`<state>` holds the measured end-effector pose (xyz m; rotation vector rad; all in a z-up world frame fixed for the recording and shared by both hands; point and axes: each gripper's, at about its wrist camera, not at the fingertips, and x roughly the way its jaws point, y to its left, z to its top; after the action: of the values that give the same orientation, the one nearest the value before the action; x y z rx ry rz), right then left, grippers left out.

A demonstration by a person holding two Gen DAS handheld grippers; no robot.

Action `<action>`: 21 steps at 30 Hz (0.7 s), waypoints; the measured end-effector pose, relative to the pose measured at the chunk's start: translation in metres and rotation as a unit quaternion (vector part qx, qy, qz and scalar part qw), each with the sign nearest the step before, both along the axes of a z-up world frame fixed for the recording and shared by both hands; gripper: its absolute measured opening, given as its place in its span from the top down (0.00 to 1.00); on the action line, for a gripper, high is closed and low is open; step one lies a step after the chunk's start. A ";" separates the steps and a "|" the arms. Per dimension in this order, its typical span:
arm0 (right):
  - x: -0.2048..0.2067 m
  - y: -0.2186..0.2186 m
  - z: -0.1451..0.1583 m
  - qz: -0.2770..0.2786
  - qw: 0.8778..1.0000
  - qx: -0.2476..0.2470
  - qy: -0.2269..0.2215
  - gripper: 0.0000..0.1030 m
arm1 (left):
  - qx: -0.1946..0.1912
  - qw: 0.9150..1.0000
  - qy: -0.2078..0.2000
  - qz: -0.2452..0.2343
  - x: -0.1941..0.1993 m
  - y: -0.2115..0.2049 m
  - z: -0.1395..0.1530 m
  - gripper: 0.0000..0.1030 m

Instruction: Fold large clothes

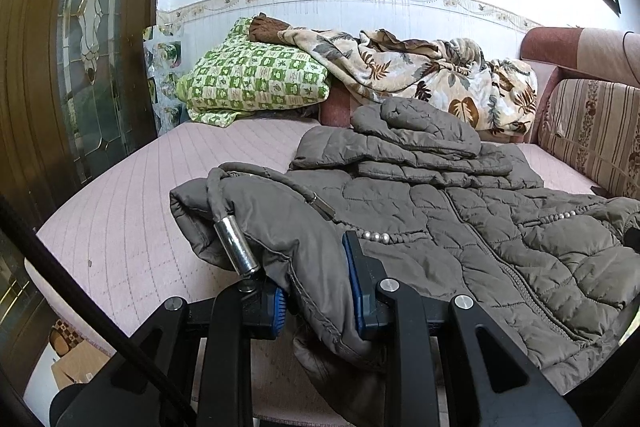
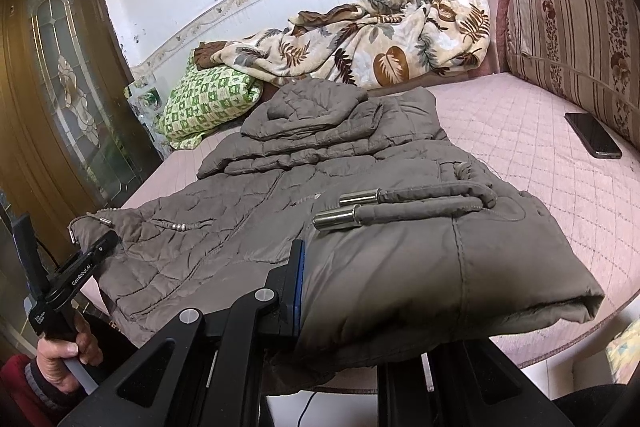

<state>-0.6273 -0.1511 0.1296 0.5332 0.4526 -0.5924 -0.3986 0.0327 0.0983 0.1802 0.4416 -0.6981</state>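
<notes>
A: Where is the jacket [image 1: 460, 211]?

B: It lies spread on the pink quilted sofa seat [image 1: 132, 195], zip side up, hood end toward the far wall. The hood [image 1: 416, 125] is bunched on top of the collar. The near hem corners are lifted off the seat, one in each tool.

A: What does the left gripper [image 1: 320, 291] hold?

B: Its blue pads [image 1: 354, 283] pinch a fold of the jacket's near left corner. The jaws stand narrow with the cloth squeezed between them. A drawcord [image 1: 224, 187] loops over that corner, and its metal tip [image 1: 236, 247] hangs right beside the left pad.

A: And the right gripper [image 2: 316, 287]?

B: It is clamped on the other hem corner. Only one blue pad [image 2: 299, 283] shows; the cloth drapes over and hides the other finger. The jaws are nearly together on the fabric. Two more metal cord tips [image 2: 348, 211] lie on the jacket just beyond it.

A: Can you see the person?

B: In the right view, a hand [image 2: 66, 351] with a red and grey sleeve grips the handle of the left tool, at the lower left edge.

A: What else is around?

B: A green checked pillow [image 1: 252, 75] and a leaf-print blanket [image 1: 432, 71] sit heaped at the far end of the seat, behind the hood. A dark phone [image 2: 592, 135] lies on the seat to the right, well apart from the jacket, near the striped back cushion [image 2: 572, 39]. A wooden door [image 2: 52, 75] with patterned glass stands at the left.
</notes>
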 end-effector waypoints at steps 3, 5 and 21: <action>0.001 -0.002 0.003 0.000 1.000 -0.001 -0.002 0.85 | -0.003 1.000 -0.004 -0.001 0.001 -0.003 0.003 0.77; 0.002 -0.003 0.004 0.001 1.000 -0.003 -0.002 0.85 | -0.006 1.000 -0.006 -0.001 0.002 -0.004 0.006 0.77; 0.009 -0.018 0.023 0.004 1.000 -0.010 -0.021 0.85 | -0.016 1.000 -0.021 -0.002 0.008 -0.013 0.017 0.77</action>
<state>-0.6184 -0.1693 0.1526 0.5232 0.4091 -0.5761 -0.3905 0.0201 0.1148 0.1651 0.3907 -0.7029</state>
